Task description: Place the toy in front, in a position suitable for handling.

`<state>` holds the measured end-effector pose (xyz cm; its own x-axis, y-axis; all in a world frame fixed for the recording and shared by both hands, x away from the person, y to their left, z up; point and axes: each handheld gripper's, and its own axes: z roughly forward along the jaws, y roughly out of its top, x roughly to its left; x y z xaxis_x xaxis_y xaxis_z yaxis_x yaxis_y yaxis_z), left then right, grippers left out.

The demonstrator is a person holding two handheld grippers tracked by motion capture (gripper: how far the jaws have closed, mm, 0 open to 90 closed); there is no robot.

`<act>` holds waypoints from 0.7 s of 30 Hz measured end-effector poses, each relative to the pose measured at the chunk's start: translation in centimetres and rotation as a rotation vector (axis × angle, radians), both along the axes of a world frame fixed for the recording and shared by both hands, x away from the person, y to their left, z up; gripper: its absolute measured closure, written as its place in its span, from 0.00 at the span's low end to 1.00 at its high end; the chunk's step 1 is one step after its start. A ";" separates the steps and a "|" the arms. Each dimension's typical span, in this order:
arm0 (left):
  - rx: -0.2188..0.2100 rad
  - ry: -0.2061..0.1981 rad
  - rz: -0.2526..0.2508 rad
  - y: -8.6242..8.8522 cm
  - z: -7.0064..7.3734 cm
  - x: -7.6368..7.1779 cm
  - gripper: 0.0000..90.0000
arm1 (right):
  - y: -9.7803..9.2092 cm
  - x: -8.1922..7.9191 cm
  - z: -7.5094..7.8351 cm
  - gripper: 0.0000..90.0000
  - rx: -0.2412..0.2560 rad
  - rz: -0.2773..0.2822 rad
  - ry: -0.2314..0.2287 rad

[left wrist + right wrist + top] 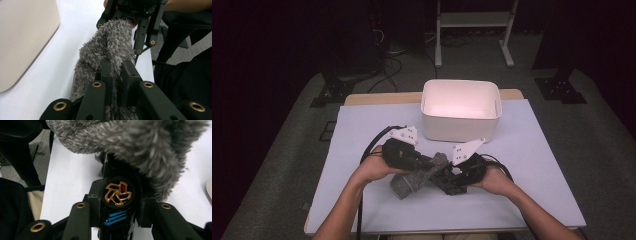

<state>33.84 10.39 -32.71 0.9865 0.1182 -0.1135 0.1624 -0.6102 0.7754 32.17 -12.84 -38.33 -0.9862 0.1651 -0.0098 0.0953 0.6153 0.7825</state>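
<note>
Lettering or brand marks cannot be read anywhere; the nearest thing to a marking is a gold pinwheel-spoked wheel (pixel 118 193) with red behind it and blue stripes below, on a small black toy car (pixel 117 220) seen in the right gripper view.

In the high view both grippers meet near the front middle of the table, over a grey fuzzy cloth (pixel 418 176) that lies bunched between them, one end on the surface and the other lifted toward the right gripper. The left gripper (pixel 419 161) has its jaws pressed together on a fold of that cloth (the left gripper view shows the pile squeezed between the two black pads). The right gripper (pixel 443 176) is clamped on the toy car, its jaws against either side of the car, with the cloth draped just above and touching it. A hand (pixel 373 169) grips the left tool and another hand (pixel 496 181) the right one; black cables trail back from each.

A white rectangular bin (pixel 460 111) stands behind the grippers, toward the far edge, apart from the cloth.

The surface is a pale lavender-white sheet (pixel 532 150) laid over a wooden tabletop (pixel 377 98), whose edge shows at the back. Grey carpet (pixel 602 145) surrounds the table, the room beyond is dark, and a white metal stand (pixel 473 25) and loose cables sit on the floor behind.
</note>
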 end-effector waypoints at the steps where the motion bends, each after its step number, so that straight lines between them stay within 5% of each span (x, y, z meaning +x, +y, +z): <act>1: -0.005 -0.003 -0.004 -0.1 0.0 0.0 0.91 | -0.2 -0.1 0.0 0.70 0.005 -0.003 0.004; 12: 0.002 0.016 -0.008 -0.7 -1.1 0.1 0.91 | -2.6 -0.5 0.6 0.69 0.007 -0.026 -0.004; 21: -0.009 -0.002 -0.021 -1.5 -0.4 0.2 0.91 | -2.6 -0.7 1.0 0.71 0.013 -0.034 -0.014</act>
